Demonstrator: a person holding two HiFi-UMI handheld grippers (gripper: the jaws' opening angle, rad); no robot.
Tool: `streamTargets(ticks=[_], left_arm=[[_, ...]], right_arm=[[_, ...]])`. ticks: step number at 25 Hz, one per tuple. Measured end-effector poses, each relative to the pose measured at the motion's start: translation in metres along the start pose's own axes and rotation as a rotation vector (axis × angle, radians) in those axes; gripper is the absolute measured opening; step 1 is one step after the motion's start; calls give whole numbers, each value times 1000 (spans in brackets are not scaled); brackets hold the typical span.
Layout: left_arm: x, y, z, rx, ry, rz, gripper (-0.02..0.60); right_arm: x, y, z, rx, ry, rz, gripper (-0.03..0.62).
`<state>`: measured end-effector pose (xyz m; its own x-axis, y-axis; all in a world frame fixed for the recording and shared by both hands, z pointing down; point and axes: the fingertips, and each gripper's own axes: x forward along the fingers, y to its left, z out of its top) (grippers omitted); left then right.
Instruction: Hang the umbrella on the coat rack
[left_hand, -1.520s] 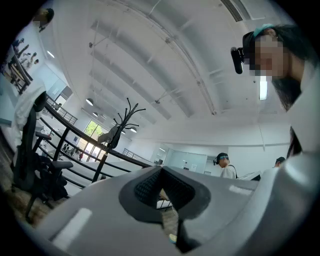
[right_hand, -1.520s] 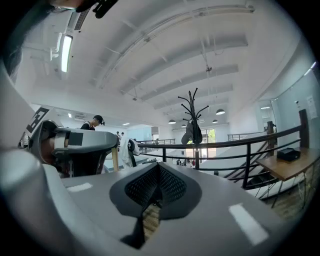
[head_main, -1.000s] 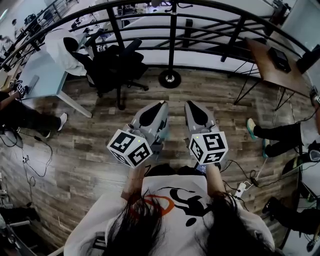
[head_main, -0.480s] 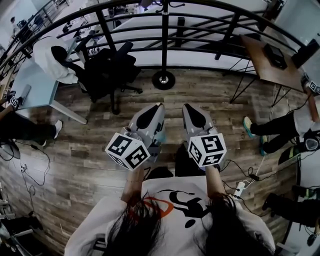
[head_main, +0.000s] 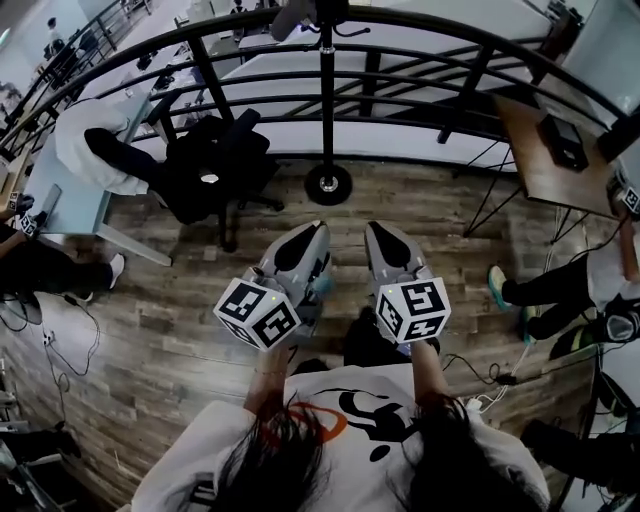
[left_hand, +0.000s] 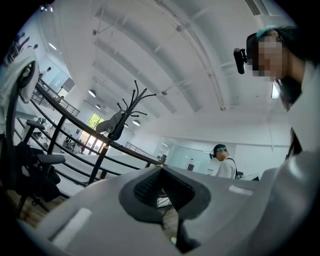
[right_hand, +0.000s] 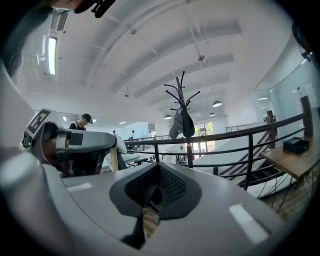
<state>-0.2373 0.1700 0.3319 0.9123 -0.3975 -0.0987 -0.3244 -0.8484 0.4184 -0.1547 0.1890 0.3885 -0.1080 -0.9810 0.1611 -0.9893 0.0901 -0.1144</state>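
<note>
Left gripper, right gripper: jaws closed, nothing held; side by side at frame centre, pointed toward coat rack at upper centre, probably for approach. Grey bundle hanging on its hooks: perhaps the umbrella, uncertain.

Open office landing with plank floor, railing and desks

A black metal railing curves across the far side of the wood-plank floor. Near it stands a black office chair, with a white garment heaped just beside it at the end of a pale blue desk. At the right, a wooden table carries a black boxy object. A seated person's dark-trousered leg ends in a teal shoe; another leg shows at the left. Loose cables and a white power strip lie on the floor. A person in a white shirt stands further off.
</note>
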Motion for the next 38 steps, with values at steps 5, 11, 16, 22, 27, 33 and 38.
streamTargets(ticks=[5,11,16,22,27,33,38], left_arm=[[69,4,7,15,-15,14,1],[131,16,6,7,-21,40,1],[172,13,-2,-37,-14,27,1],[196,11,-9,-72,-15,15,1],[206,9,-8,-64,-5,7,1],[213,23,-6,-63,4,9,1],[235,42,1,-76,-16,-30,1]], right_arm=[[32,-60,25,5,-18,38,17],[55,-117,35,13,-19,68,17],[67,-160,40,26,-22,70,17],[77,-186,40,36,-21,83,17],[84,-194,36,54,-18,92,17],[99,-195,32,50,-15,105,18],[122,-210,33,40,-11,104,18]])
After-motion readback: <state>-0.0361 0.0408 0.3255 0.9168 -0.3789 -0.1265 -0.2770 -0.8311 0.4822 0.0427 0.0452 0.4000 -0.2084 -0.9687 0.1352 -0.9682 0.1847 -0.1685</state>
